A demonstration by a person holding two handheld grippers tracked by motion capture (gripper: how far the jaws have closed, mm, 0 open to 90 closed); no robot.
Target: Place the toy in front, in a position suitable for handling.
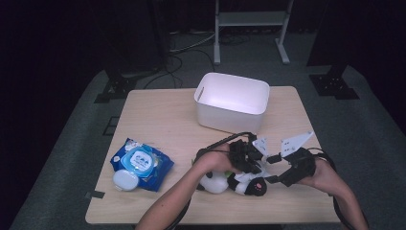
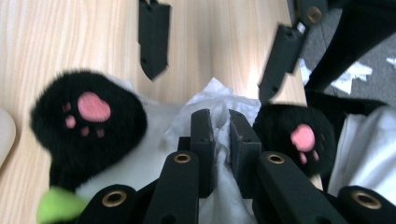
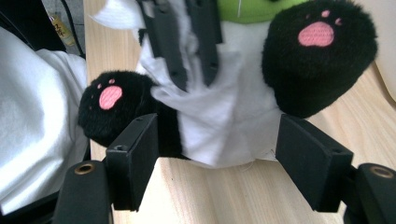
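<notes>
Mostly dark room: the far edge fades to black, with only a pale metal frame (image 1: 251,28) and floor cables readable. Grey carpet lies under a light wood-grain counter (image 1: 163,120). A white plastic bin (image 1: 232,101) with rounded corners sits at the far middle of the counter; its inside is washed out by glare. Near the left front edge lies a blue crinkly wipes pack (image 1: 142,164) with a round white lid (image 1: 125,180) against its front edge; the print is too small to read. The plush panda (image 1: 237,181) lies at the front centre of the counter, half hidden under both hands in the high view. It is fuzzy black and white with pink paw pads (image 2: 94,106) and a green bit (image 3: 247,9) cut off by the frame. Left tongs (image 2: 219,133) are nearly closed, pinching a fold of white tissue-like cloth (image 2: 212,95) on the panda's belly. Right tongs (image 3: 215,158) are wide apart at the panda's near edge, pads not pressing on it. The person's white garment blurs both gripper views' edges.
</notes>
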